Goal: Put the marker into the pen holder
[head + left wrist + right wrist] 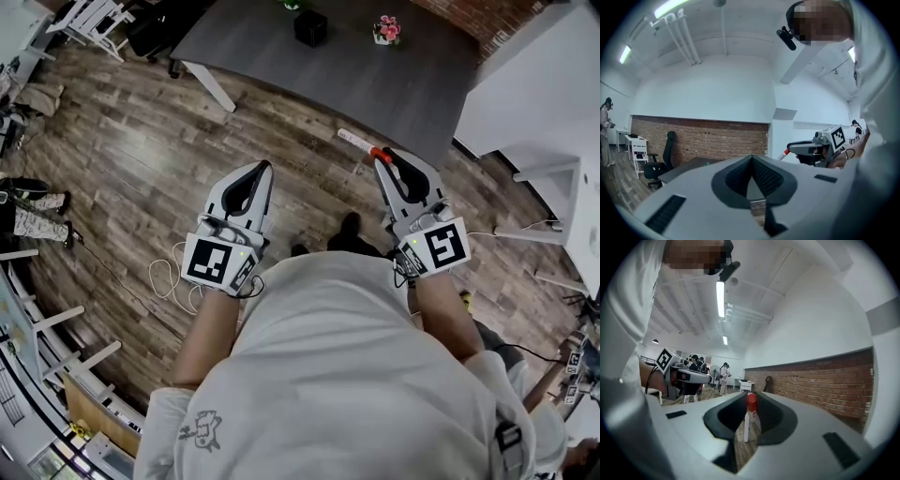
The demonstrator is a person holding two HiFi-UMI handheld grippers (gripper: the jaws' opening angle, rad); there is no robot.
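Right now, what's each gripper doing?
Left gripper: closed, empty.
Right gripper: closed on the red-capped marker.

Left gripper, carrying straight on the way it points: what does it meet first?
Probably nothing near: held level, the left gripper seems to clear the grey table and head for the brick wall; depth is unclear.

Bright, even light from ceiling tube lamps (720,298), blown out white; shadows on the wooden floor (122,150) are faint. Gripper views bulge, corners black; the left tongs (752,159) near the lens look soft.
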